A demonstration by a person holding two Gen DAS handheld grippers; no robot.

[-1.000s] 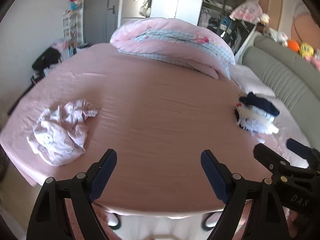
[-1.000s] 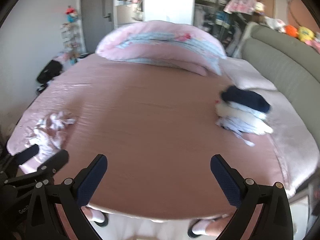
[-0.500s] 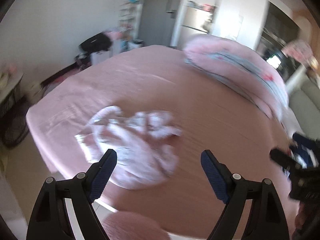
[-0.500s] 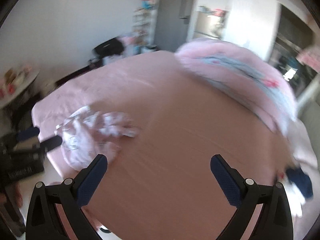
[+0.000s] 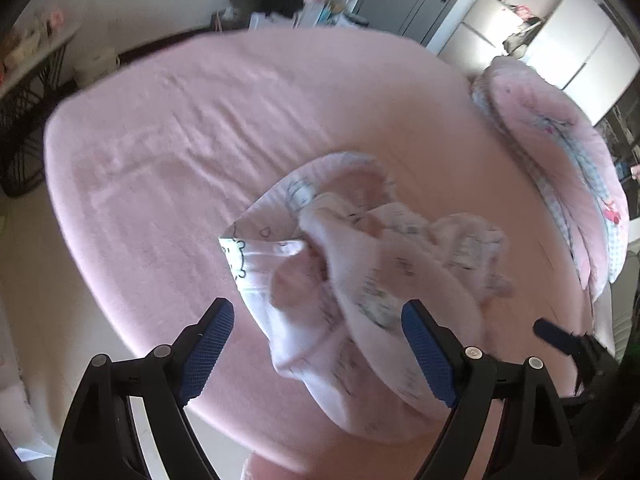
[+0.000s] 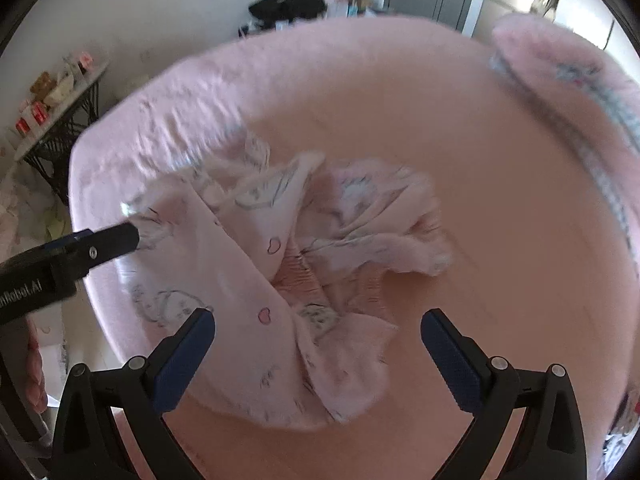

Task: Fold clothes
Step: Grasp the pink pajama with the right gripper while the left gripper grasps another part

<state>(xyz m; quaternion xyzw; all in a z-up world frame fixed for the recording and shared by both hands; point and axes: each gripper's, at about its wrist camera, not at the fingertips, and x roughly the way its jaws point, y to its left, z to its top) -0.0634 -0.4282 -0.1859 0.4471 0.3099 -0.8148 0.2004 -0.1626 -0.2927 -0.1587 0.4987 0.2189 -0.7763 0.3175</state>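
Both cameras have swung left and dropped in close since half a second ago, so the crumpled pink garment (image 5: 360,280) now fills the view. Left gripper (image 5: 318,354) fingers are spread wide with nothing between them, right gripper (image 6: 318,354) too. It lies near the edge of the pink bed (image 5: 168,152). Motion blur smears its print. Farther back, the folded duvet (image 5: 568,168) is cut off.
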